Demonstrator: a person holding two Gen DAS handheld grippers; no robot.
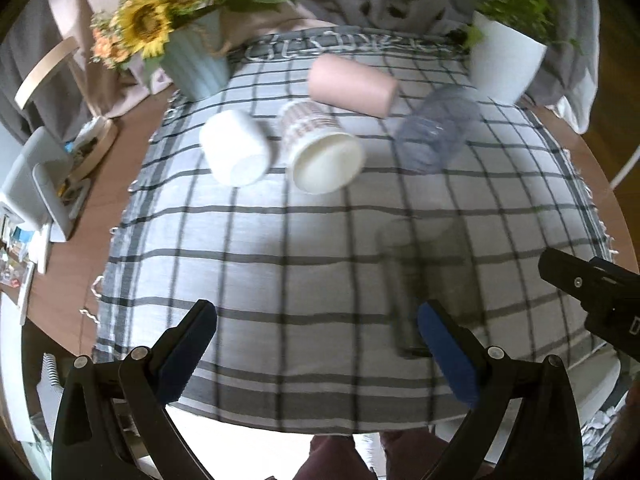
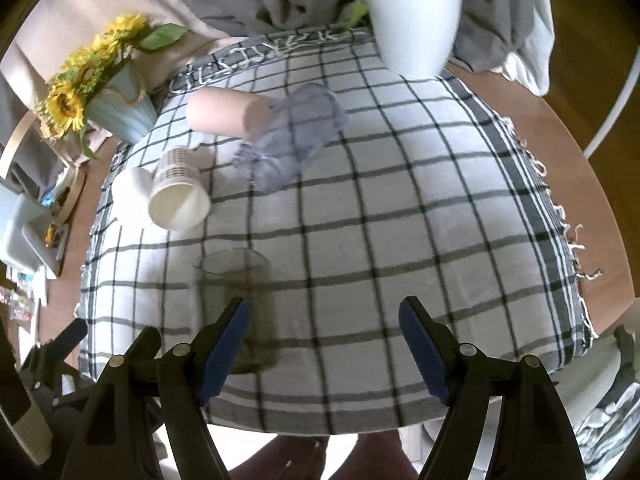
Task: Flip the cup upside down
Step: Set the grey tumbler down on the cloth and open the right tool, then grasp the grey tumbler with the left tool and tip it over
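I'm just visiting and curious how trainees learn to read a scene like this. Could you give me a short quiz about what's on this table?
1. True or false: the left gripper and the right gripper both have their jaws apart with nothing between them.

2. Which cup stands upright rather than lying on its side?
A. pink cup
B. patterned paper cup
C. dark clear glass

3. Fill in: the sunflowers sit in a pale ______ ribbed pot.

Key: 1 true. 2 C; it stands near the front of the checked cloth, while the white cup and the clear bluish cup also lie tipped over. 3 blue.
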